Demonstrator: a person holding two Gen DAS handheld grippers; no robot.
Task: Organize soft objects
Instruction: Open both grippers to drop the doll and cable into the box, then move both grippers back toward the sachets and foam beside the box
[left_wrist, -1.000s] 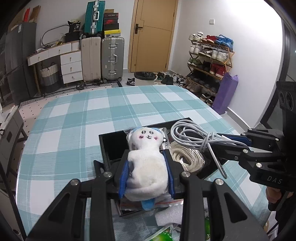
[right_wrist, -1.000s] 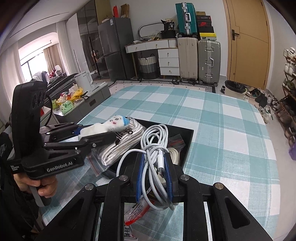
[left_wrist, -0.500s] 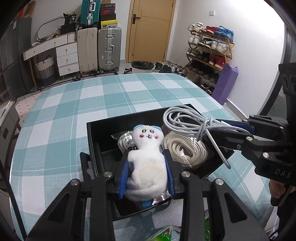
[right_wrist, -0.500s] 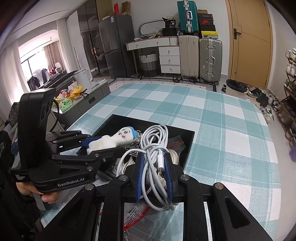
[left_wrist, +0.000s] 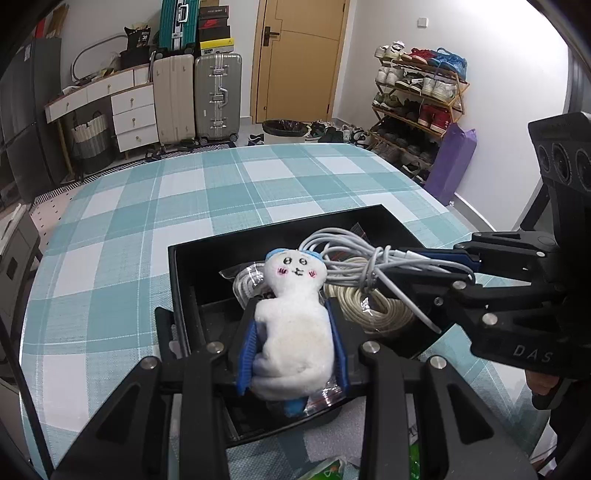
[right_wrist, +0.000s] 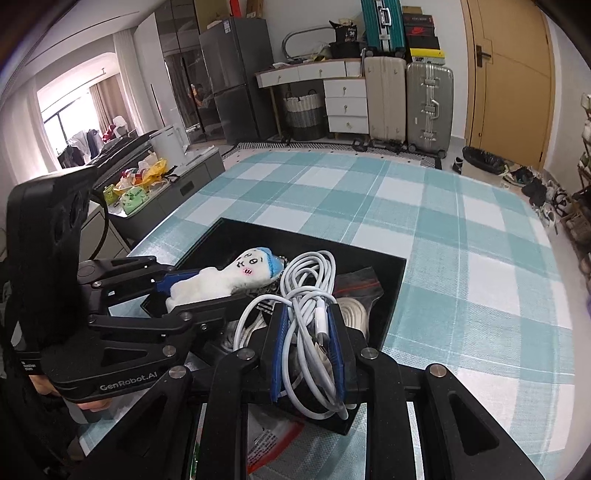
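My left gripper (left_wrist: 293, 325) is shut on a white plush doll (left_wrist: 291, 325) with a blue cap and a drawn face; the doll hangs over the black tray (left_wrist: 207, 251). In the right wrist view the same doll (right_wrist: 225, 278) sticks out sideways from the left gripper (right_wrist: 207, 284). My right gripper (right_wrist: 308, 325) is shut on a coiled white cable (right_wrist: 310, 280), also above the tray (right_wrist: 395, 291). From the left wrist view the cable (left_wrist: 351, 258) and the right gripper (left_wrist: 424, 260) reach in from the right, just behind the doll's head.
The tray holds a cream cord coil (left_wrist: 373, 310), a bagged white cord (left_wrist: 245, 282) and a red-zip bag (right_wrist: 360, 280). It sits on a teal checked tablecloth (left_wrist: 147, 229). Plastic packets (right_wrist: 269, 439) lie at the near edge. Suitcases, drawers and a shoe rack stand beyond.
Both grippers have come forward over the tray with their loads still held; the tray now lies more fully under them, and the cable has closed in on the doll's head.
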